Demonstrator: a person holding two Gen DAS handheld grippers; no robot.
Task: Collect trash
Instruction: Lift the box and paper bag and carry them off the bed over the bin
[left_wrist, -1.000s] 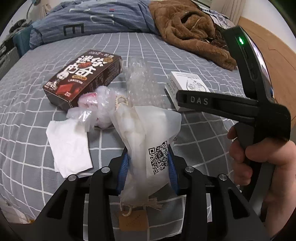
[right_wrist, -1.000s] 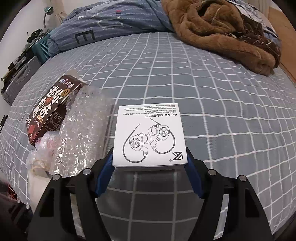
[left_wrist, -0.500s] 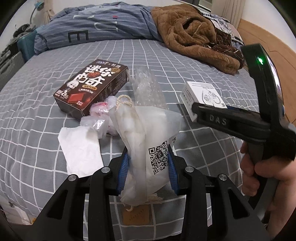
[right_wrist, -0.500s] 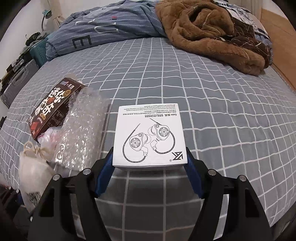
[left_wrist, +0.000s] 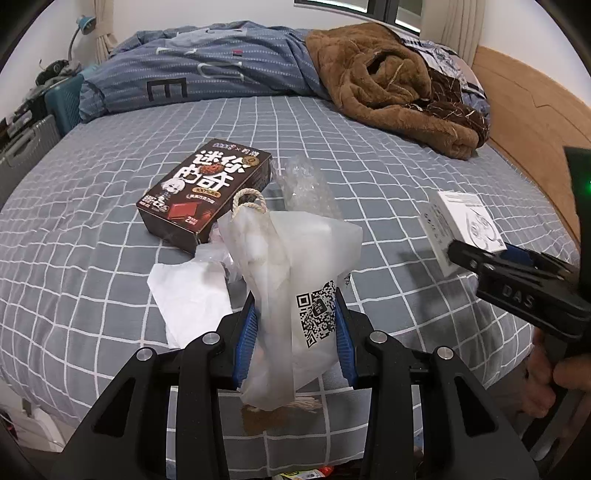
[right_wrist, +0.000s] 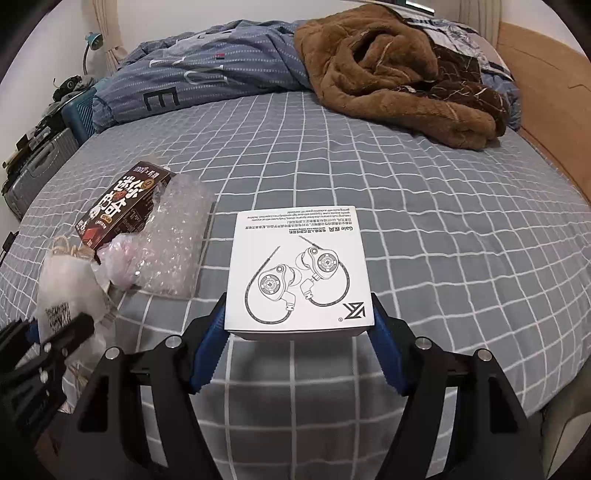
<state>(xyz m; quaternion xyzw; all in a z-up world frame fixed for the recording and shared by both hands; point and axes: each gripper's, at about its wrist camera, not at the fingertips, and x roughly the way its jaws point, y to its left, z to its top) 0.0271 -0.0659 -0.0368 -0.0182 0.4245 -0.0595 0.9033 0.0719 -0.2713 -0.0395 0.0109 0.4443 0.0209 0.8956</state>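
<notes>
My left gripper (left_wrist: 294, 325) is shut on a white translucent bag (left_wrist: 291, 280) with a QR code and rope handles, held above the bed. My right gripper (right_wrist: 299, 325) is shut on a white earphone box (right_wrist: 299, 266), also lifted off the bed; the same box (left_wrist: 458, 229) shows at the right of the left wrist view. On the grey checked bedsheet (left_wrist: 369, 177) lie a brown snack box (left_wrist: 207, 188), a sheet of bubble wrap (right_wrist: 173, 251), a crumpled clear plastic wrapper (right_wrist: 118, 262) and a white tissue (left_wrist: 192, 299).
A brown fleece jacket (right_wrist: 399, 74) and a blue striped duvet (right_wrist: 207, 74) lie at the far end of the bed. A wooden bed frame (right_wrist: 554, 118) runs along the right. Suitcases (right_wrist: 33, 173) stand at the left. A hand (left_wrist: 554, 380) holds the right gripper's handle.
Both grippers have risen and drawn back from the bed with their loads. The earphone box has come up off the sheet and moved right in the left wrist view.
</notes>
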